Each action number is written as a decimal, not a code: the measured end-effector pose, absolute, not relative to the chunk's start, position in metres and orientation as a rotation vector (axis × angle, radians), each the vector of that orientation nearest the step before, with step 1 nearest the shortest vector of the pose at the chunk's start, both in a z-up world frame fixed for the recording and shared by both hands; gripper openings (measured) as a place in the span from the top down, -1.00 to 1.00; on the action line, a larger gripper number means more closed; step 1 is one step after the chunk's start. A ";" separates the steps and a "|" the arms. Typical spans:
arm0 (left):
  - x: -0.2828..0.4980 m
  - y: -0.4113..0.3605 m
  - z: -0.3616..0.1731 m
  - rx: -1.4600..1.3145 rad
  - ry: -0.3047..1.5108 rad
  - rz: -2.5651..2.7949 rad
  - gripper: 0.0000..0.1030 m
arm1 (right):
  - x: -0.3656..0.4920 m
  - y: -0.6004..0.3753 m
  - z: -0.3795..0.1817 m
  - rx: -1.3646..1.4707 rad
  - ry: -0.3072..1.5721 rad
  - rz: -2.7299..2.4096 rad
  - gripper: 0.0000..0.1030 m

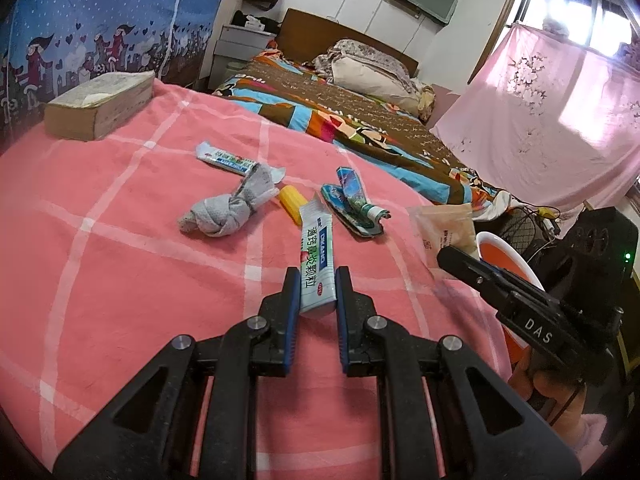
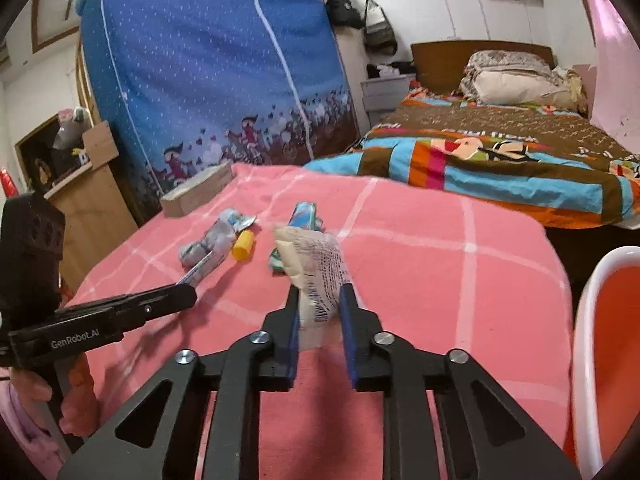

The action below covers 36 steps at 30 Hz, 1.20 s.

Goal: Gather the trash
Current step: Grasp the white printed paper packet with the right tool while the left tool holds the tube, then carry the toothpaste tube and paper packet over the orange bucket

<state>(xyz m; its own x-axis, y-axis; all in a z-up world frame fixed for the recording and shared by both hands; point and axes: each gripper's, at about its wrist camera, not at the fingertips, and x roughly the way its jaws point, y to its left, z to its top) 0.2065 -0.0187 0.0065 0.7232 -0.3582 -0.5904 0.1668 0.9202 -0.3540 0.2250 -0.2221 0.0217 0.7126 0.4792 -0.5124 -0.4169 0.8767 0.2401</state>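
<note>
We see daylight pouring through the window (image 1: pixel 576 4) ahead and right of the left gripper, blown out to white glare, and the pink curtain (image 1: pixel 548 120) beneath glows. The pink cloth (image 1: pixel 120 240) under both grippers is evenly bright, with soft shadows. The right gripper's packet (image 2: pixel 316 276) is smeared by motion blur. Fisheye bending curves the walls, and black vignette fills the corners.

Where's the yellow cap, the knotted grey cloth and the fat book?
yellow cap (image 1: pixel 291 200), left wrist view, middle of its ribbed side
knotted grey cloth (image 1: pixel 224 216), left wrist view, on the knot
fat book (image 1: pixel 100 94), left wrist view, top cover
</note>
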 end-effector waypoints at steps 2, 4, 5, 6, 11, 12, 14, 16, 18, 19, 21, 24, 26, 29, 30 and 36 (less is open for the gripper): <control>0.204 -0.020 0.009 -0.286 0.684 -0.300 0.61 | 0.224 -0.227 0.022 0.129 0.591 0.490 0.78; 0.201 -0.022 0.012 -0.282 0.659 -0.306 0.61 | 0.222 -0.231 0.024 0.145 0.577 0.482 0.82; 0.198 -0.024 0.014 -0.278 0.641 -0.311 0.61 | 0.220 -0.233 0.026 0.148 0.564 0.477 0.82; 0.197 -0.025 0.016 -0.274 0.628 -0.315 0.61 | 0.218 -0.234 0.027 0.149 0.553 0.475 0.83; 0.185 -0.037 0.028 -0.227 0.529 -0.323 0.61 | 0.207 -0.241 0.036 0.147 0.486 0.468 0.84; 0.181 -0.041 0.033 -0.209 0.492 -0.323 0.61 | 0.204 -0.244 0.039 0.151 0.466 0.471 0.84; 0.176 -0.048 0.040 -0.182 0.441 -0.319 0.61 | 0.196 -0.250 0.046 0.151 0.412 0.468 0.84; 0.170 -0.057 0.050 -0.154 0.375 -0.317 0.61 | 0.187 -0.258 0.055 0.162 0.353 0.467 0.84; 0.165 -0.067 0.061 -0.132 0.317 -0.328 0.61 | 0.177 -0.269 0.065 0.178 0.286 0.458 0.84; 0.164 -0.072 0.065 -0.122 0.294 -0.332 0.61 | 0.172 -0.275 0.070 0.182 0.257 0.450 0.84; 0.162 -0.084 0.075 -0.103 0.250 -0.346 0.61 | 0.163 -0.286 0.080 0.178 0.196 0.424 0.84; 0.160 -0.107 0.089 -0.093 0.190 -0.394 0.61 | 0.153 -0.300 0.091 0.169 0.134 0.376 0.84; 0.159 -0.120 0.096 -0.084 0.162 -0.419 0.61 | 0.146 -0.311 0.097 0.167 0.100 0.338 0.84; 0.157 -0.145 0.105 -0.062 0.122 -0.472 0.61 | 0.137 -0.332 0.105 0.173 0.062 0.278 0.84; 0.156 -0.153 0.107 -0.055 0.113 -0.491 0.61 | 0.134 -0.340 0.106 0.179 0.051 0.254 0.84; 0.151 -0.202 0.108 -0.016 0.111 -0.603 0.61 | 0.121 -0.381 0.107 0.209 0.037 0.134 0.84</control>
<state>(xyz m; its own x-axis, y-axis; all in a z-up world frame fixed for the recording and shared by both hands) 0.1507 -0.2017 0.1081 0.8178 -0.5667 -0.0999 0.5650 0.8237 -0.0472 0.1213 -0.3813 0.1069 0.9904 0.1361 -0.0226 -0.1284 0.9693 0.2096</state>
